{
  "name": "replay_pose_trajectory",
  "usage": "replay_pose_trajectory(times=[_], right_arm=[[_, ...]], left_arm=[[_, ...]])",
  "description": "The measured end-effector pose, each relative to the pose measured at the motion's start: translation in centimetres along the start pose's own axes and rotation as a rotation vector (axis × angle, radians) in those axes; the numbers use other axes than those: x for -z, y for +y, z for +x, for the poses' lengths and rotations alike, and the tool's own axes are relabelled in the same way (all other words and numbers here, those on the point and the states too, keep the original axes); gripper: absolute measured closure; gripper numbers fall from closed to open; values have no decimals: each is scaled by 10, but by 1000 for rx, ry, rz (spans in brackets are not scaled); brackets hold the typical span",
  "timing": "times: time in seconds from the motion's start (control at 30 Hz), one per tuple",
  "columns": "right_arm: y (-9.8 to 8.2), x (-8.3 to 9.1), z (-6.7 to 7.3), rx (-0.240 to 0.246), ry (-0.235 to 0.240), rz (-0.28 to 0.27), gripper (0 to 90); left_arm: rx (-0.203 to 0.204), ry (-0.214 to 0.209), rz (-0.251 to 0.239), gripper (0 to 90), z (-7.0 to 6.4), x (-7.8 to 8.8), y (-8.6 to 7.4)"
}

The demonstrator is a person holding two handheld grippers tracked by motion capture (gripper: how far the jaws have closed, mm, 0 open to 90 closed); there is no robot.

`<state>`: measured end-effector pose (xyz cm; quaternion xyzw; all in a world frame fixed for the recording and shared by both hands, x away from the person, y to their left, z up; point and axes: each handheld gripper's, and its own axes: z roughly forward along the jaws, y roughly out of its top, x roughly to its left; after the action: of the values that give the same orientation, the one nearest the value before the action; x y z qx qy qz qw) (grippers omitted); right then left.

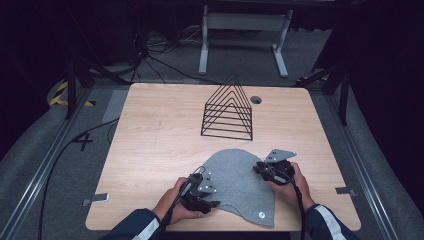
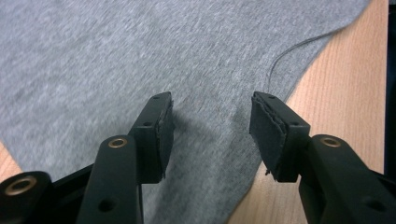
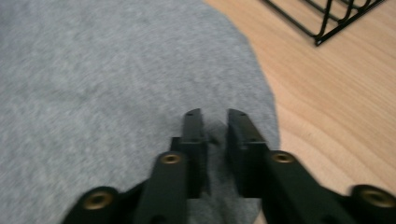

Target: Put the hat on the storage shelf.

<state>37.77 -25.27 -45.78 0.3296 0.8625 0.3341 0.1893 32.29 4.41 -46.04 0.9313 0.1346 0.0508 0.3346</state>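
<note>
Dark room around a light wood table (image 1: 150,150), cables on the floor behind it and a white frame farther back. Grey cloth (image 1: 235,180) lay flat at the near edge of the table, right of centre, rounded on top and tapering to a corner at the near right with a small round tag there. Black wire rack (image 1: 227,110) stood behind the cloth, well apart from it, with a round hole in the tabletop just to its right. Left gripper (image 1: 212,204) sat at the cloth's near-left edge, held in the left hand (image 1: 175,202); in the left gripper view its jaws stood apart over the cloth (image 2: 140,56), nothing pinched between the pads, a loose thread curling off the hem near the right jaw, bare wood (image 2: 345,93) to the right. Right gripper (image 1: 257,169) was at the cloth's right edge, held in the right hand (image 1: 292,187), grey plate on top. In the right gripper view its jaws were only a narrow gap apart above the cloth (image 3: 93,70), close to the hem; no fabric visibly clamped, so released, not gripping. Rack corner (image 3: 327,18) showed at top right of that view, on wood. Both sleeves were dark with a light stripe.
</note>
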Motion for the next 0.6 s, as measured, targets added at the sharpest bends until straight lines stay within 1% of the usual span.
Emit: replay_pose_trajectory(times=[0.03, 0.07, 0.1, 0.13, 0.17, 0.2, 0.23, 0.27, 0.3, 0.37, 0.4, 0.43, 0.47, 0.5, 0.53, 0.57, 0.6], right_arm=[[0, 0, -2, -8, 0, -2, 672], [0, 1, -5, -33, 3, 0, 643], [0, 3, -8, -57, 6, -7, 605], [0, 6, -10, -69, 5, -15, 569], [0, 10, -13, -87, 4, -25, 530], [0, 15, -15, -101, 10, -32, 507], [-1, 19, -15, -112, 11, -35, 482], [-4, 23, -15, -112, 9, -27, 457], [-7, 25, -14, -118, 23, -9, 430], [-10, 25, -11, -124, 22, 22, 396], [-11, 26, -8, -131, 29, 29, 380], [-11, 26, -8, -131, 29, 29, 380], [-12, 26, -4, -122, 23, 49, 351], [-12, 25, -3, -127, 24, 56, 345], [-13, 24, -2, -127, 27, 62, 339], [-14, 23, 0, -127, 20, 74, 323], [-15, 21, 0, -127, 6, 82, 307]], left_arm=[[-10, 16, -5, 457, 0, 1, 1], [-11, 19, -16, 410, 3, 3, 3], [5, 31, -25, 388, 5, 5, 4], [13, 56, -40, 370, 9, 8, 6], [11, 87, -57, 344, 16, 11, 8], [20, 107, -72, 330, 23, 14, 9], [42, 129, -89, 322, 35, 16, 11], [58, 151, -74, 311, 46, 17, 12], [76, 154, -64, 303, 54, 15, 11], [101, 152, -24, 279, 73, 8, 9], [101, 152, -24, 272, 73, 8, 9], [122, 148, -7, 272, 81, 4, 8], [148, 150, 12, 245, 92, -3, 5], [152, 150, 14, 242, 97, -6, 4], [165, 131, 7, 202, 100, -8, 3], [185, 110, 3, 177, 104, -9, 3], [186, 106, 3, 154, 107, -10, 4]])
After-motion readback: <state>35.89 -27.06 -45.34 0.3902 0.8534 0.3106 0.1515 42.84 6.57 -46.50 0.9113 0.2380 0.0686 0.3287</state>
